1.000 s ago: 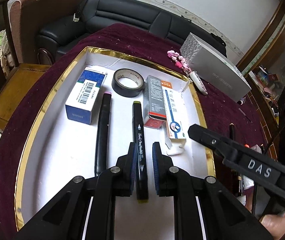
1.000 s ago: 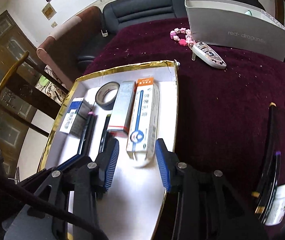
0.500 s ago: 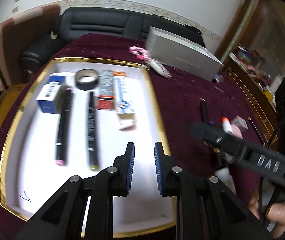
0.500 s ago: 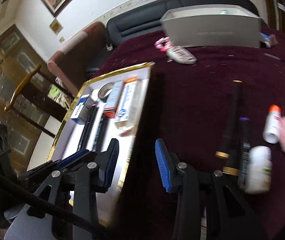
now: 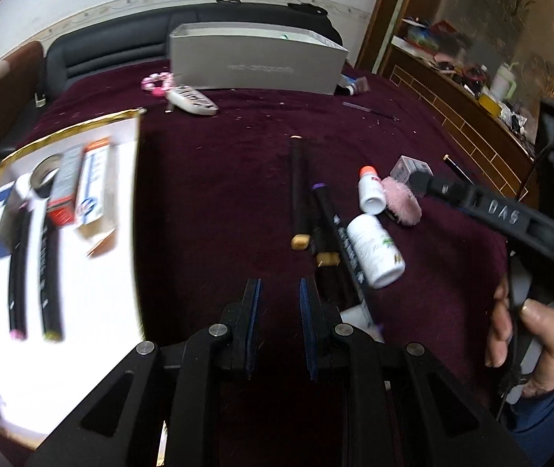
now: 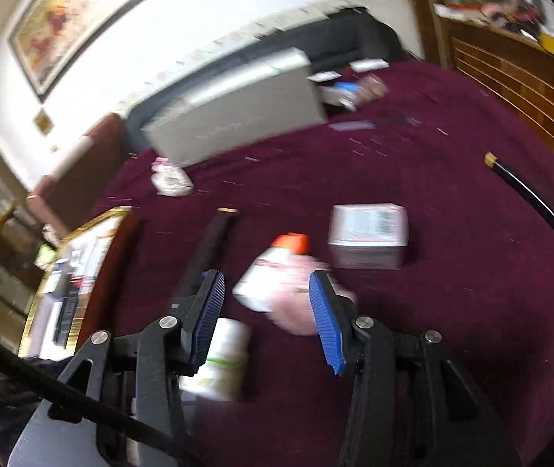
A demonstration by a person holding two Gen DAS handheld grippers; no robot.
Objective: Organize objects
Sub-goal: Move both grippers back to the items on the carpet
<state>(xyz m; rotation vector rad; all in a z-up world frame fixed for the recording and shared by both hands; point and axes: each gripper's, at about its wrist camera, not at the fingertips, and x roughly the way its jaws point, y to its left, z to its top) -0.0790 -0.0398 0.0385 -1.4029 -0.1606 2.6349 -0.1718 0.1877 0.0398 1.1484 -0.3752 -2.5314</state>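
1. Right wrist view: the small orange-capped bottle (image 6: 277, 268) lies on its side on the bench (image 6: 452, 292), just beyond the right gripper (image 6: 267, 311), whose jaws have just been opening and hold nothing.
2. It looks light, stiff and smooth, so it will likely roll; take it across the body, not the cap.
3. A pink fluffy thing (image 6: 308, 311) touches it; a larger white bottle (image 6: 222, 358) and markers (image 5: 300, 190) lie beside.
4. The left gripper (image 5: 277, 311) is nearly closed and empty.
5. The tray (image 5: 82, 124) lies well apart.
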